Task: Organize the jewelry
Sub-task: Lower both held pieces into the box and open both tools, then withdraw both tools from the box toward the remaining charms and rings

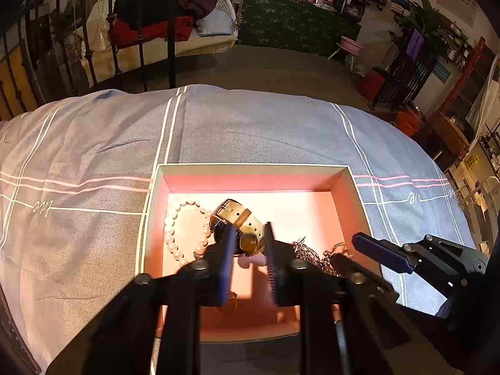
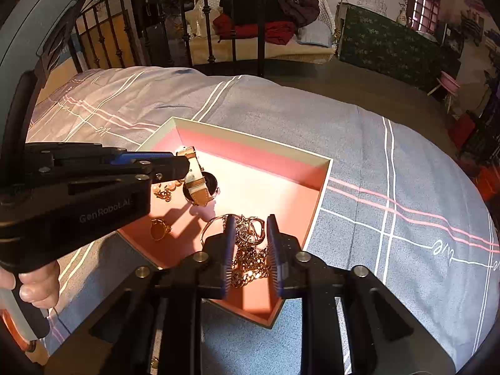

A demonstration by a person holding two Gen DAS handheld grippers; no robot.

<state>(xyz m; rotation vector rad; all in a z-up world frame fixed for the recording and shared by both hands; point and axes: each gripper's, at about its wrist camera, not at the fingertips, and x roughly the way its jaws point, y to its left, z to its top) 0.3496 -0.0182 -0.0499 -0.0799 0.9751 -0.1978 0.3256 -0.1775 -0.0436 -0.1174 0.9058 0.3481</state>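
Left wrist view, nearest item: left gripper (image 1: pixel 250 250), fingers a little apart, poised over the box (image 1: pixel 250 168) just above the watch (image 1: pixel 237 218); whether they touch the watch cannot be told.

Right wrist view, nearest item: right gripper (image 2: pixel 249 243), fingers apart, straddling a heap of gold chains (image 2: pixel 250 259) at the box's near corner; no firm clamp is visible.

Contents of the box, near to far:
- gold chains, tangled, with a bangle (image 2: pixel 212 223) at their edge;
- ring (image 2: pixel 159 228) with an amber stone, lying alone on the pink floor;
- small gold pieces (image 2: pixel 164 192), too small to identify;
- watch, tan strap buckled in a loop, dark face;
- pearl strand (image 1: pixel 175 228) along the left wall.

Setting: box sits on a bed (image 1: pixel 250 125) with a blue-grey striped cover; none of the jewelry shows on the cover itself.

Progress, judged: collection appears complete, every piece being inside the box. Left to do: probably separating the chains and spacing the pieces.
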